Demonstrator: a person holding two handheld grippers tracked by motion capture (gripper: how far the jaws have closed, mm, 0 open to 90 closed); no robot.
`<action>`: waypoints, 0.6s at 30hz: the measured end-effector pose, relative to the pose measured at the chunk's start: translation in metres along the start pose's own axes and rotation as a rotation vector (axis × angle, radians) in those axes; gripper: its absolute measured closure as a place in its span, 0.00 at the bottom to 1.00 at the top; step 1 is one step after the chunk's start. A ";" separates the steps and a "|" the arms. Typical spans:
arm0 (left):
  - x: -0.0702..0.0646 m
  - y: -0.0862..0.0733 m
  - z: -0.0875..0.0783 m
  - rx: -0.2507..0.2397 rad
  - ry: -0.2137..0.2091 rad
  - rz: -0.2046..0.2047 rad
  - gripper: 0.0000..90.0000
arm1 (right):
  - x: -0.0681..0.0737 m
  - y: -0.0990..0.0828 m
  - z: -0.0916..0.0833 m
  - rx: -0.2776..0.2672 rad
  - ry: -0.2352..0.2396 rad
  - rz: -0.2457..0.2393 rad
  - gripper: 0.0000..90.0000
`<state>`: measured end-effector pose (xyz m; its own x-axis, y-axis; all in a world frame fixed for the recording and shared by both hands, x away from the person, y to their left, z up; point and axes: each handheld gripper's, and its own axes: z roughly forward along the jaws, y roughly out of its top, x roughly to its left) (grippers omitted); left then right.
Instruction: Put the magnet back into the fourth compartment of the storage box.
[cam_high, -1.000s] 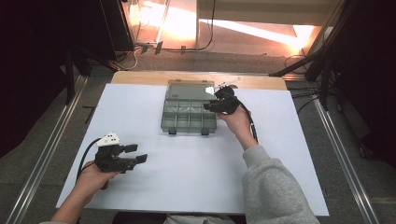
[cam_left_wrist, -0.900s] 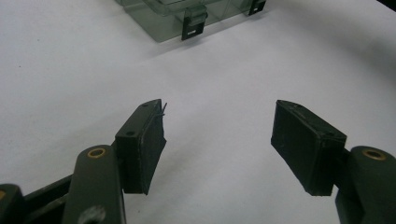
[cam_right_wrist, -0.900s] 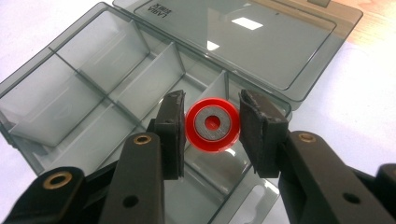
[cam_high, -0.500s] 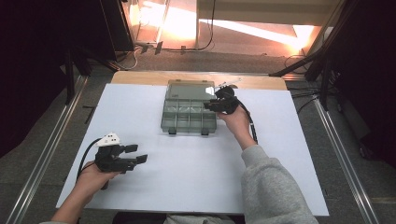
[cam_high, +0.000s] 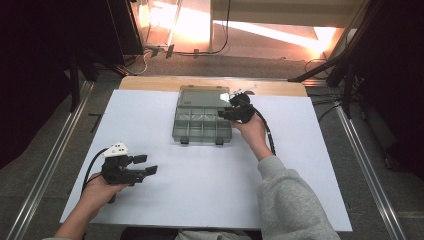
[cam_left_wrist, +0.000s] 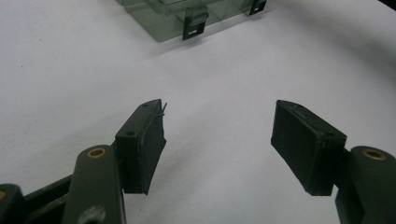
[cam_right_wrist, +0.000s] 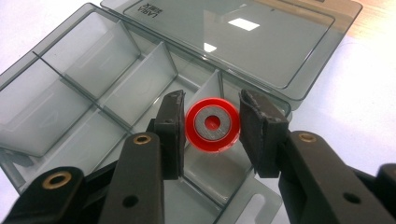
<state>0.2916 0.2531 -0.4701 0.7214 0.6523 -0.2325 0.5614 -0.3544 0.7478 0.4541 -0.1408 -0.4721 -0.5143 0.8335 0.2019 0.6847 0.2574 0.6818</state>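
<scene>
Little has changed over the last second: our right gripper (cam_right_wrist: 211, 135) still pinches the red ring-shaped magnet with a silver centre (cam_right_wrist: 213, 124) over the open smoky-clear plastic compartment box (cam_high: 202, 118), release probably next. Left gripper (cam_left_wrist: 218, 144) idles wide open, empty, on the white table (cam_high: 210, 185).

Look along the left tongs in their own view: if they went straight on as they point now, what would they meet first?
Probably bare white table first, then the clear compartment box by its near latch. The left tongs stand open; depth is unclear.
</scene>
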 end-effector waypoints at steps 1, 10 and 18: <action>0.000 0.000 0.000 -0.001 0.000 0.001 0.38 | 0.000 0.000 0.000 -0.001 0.000 0.002 0.70; 0.000 0.000 0.000 -0.004 0.000 0.000 0.38 | -0.001 -0.004 0.004 0.000 0.006 0.016 0.70; 0.000 0.000 0.000 -0.006 0.001 0.001 0.38 | -0.001 -0.004 0.004 -0.001 0.006 0.016 0.69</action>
<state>0.2912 0.2532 -0.4699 0.7216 0.6527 -0.2309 0.5583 -0.3514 0.7515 0.4545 -0.1407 -0.4780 -0.5069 0.8343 0.2169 0.6920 0.2437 0.6796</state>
